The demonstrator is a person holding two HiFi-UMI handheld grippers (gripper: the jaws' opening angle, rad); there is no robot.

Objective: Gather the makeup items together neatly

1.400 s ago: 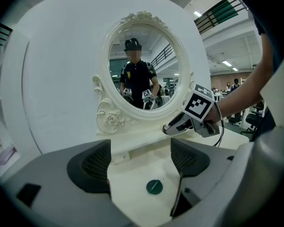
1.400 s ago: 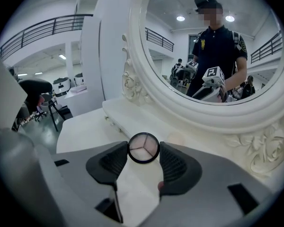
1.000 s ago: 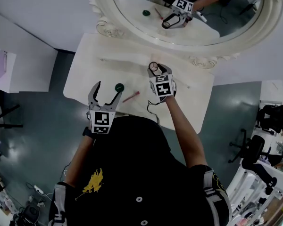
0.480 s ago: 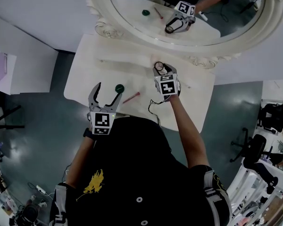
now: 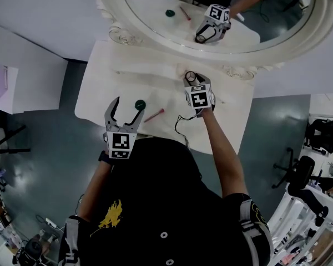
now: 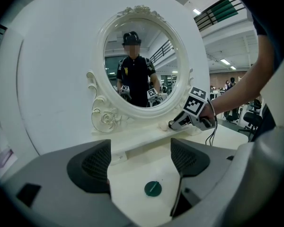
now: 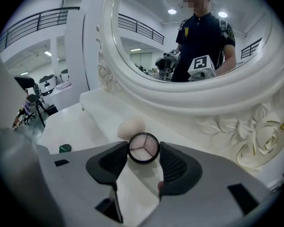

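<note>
A round black-rimmed compact [image 7: 143, 147] with three pale pink pans sits between the pads of my right gripper [image 7: 143, 151], which is shut on it. In the head view that gripper [image 5: 191, 78] holds the compact [image 5: 190, 76] low over the ledge at the mirror's foot. A beige egg-shaped sponge [image 7: 131, 126] lies on the ledge just beyond the compact. My left gripper [image 5: 127, 107] stands open near the table's front edge. A small green disc [image 6: 153, 188] lies on the table between and below its fingers, untouched. A red pencil [image 5: 154, 114] lies right of the disc [image 5: 140, 104].
An oval mirror in a carved white frame [image 5: 116, 15] stands at the back of the white table [image 5: 100, 82]. A raised ledge [image 6: 142, 138] runs along its base. A thin cable [image 5: 180, 124] trails from my right gripper across the table.
My right gripper has carried the compact a little to the right and toward the mirror's base, sinking slightly. The left gripper, disc and pencil have stayed put.
</note>
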